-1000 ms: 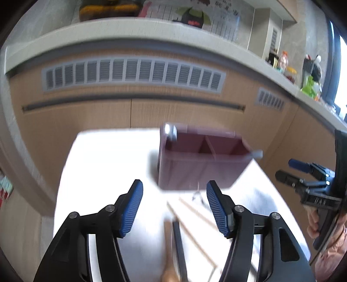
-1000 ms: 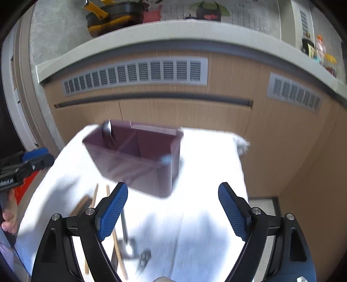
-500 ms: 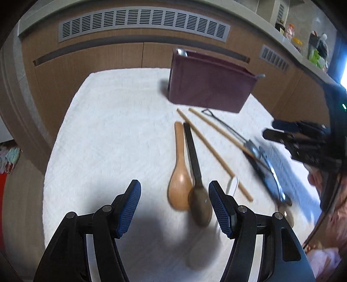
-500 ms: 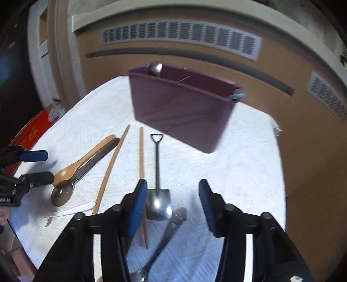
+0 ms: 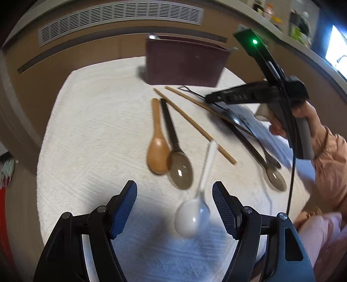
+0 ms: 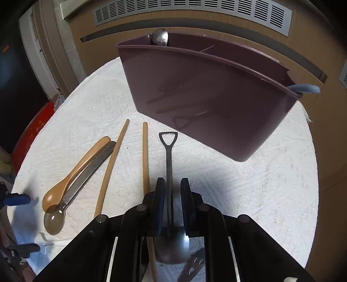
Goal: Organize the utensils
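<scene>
A maroon utensil caddy (image 6: pixel 208 95) stands at the back of a white cloth (image 6: pixel 271 195); it also shows in the left wrist view (image 5: pixel 184 63). My right gripper (image 6: pixel 172 204) is low over the cloth, its jaws nearly closed around the handle of a metal shovel-shaped spoon (image 6: pixel 169 164). Two wooden chopsticks (image 6: pixel 145 156) lie left of it. A wooden spoon (image 5: pixel 157 149), a dark-handled spoon (image 5: pixel 176 156) and a white plastic spoon (image 5: pixel 197 206) lie before my left gripper (image 5: pixel 174 206), which is open and empty above the white spoon.
A metal spoon (image 6: pixel 160 38) and a blue handle (image 6: pixel 303 88) stick out of the caddy. Another metal utensil (image 6: pixel 193 266) lies beside the shovel spoon. Wooden cabinets with vents (image 6: pixel 195 8) stand behind the table. The cloth's edges drop off left and right.
Both grippers tilted down from the cabinets to the cloth. The right gripper lowered and narrowed its jaws around the shovel spoon's handle. The left gripper pulled back over the white spoon.
</scene>
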`<state>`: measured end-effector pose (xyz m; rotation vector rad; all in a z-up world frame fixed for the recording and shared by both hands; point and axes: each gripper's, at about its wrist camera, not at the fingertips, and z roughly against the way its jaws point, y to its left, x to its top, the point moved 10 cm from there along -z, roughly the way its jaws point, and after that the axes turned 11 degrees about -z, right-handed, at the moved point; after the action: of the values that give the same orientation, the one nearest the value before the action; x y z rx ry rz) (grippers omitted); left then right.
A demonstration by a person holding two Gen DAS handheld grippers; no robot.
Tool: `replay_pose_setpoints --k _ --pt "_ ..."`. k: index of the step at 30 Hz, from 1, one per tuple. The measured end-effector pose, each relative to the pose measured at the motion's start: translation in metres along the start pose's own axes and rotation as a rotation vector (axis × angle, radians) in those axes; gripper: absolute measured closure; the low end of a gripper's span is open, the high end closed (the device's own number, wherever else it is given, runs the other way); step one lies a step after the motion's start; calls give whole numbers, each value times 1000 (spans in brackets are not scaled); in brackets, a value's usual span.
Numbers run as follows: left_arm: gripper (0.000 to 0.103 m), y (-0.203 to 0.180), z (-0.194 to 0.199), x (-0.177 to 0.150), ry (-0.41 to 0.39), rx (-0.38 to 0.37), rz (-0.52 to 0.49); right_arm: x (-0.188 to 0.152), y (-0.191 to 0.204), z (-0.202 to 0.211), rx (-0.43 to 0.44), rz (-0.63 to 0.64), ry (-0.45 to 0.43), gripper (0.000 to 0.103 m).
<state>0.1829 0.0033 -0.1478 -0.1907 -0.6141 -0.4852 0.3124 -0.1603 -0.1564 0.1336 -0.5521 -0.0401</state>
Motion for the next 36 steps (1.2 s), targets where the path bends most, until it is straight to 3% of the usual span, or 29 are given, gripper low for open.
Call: replay_pose_setpoints --k 4,9,12,14,16,18,20,23,31,33,35,36 --pt "31 -16 4 -11 6 -31 -47 -12 -1 23 -29 27 -51 90" --pt "42 -28 4 -27 26 -48 -71 -24 -8 64 -47 32 -150 86" --pt "44 -24 -2 -29 32 -18 -46 -29 -17 81 -44 2 -203 60" --pt "44 -22 -5 -24 24 -3 -41 -32 -22 92 -62 -19 -257 35" --pt "49 -22 -8 -19 19 13 -42 -36 -28 101 -111 -14 -306 27" --pt "69 -19 -12 -14 14 45 -41 -38 -35 105 -158 1 -313 19" --pt "69 -18 -14 -10 9 40 -32 -43 -40 104 -194 7 -292 15" --pt "69 -17 -17 -6 8 41 -34 -47 -37 97 -157 -18 -244 14" --pt "70 8 0 -6 -24 93 25 -40 20 80 -1 19 -164 15" --pt "70 24 12 -7 -48 122 64 -39 42 74 42 39 -138 22" --pt "70 40 25 -8 -77 142 111 -37 63 62 74 51 -97 42" --pt "70 48 30 -8 -91 150 134 -36 72 55 84 54 -78 47"
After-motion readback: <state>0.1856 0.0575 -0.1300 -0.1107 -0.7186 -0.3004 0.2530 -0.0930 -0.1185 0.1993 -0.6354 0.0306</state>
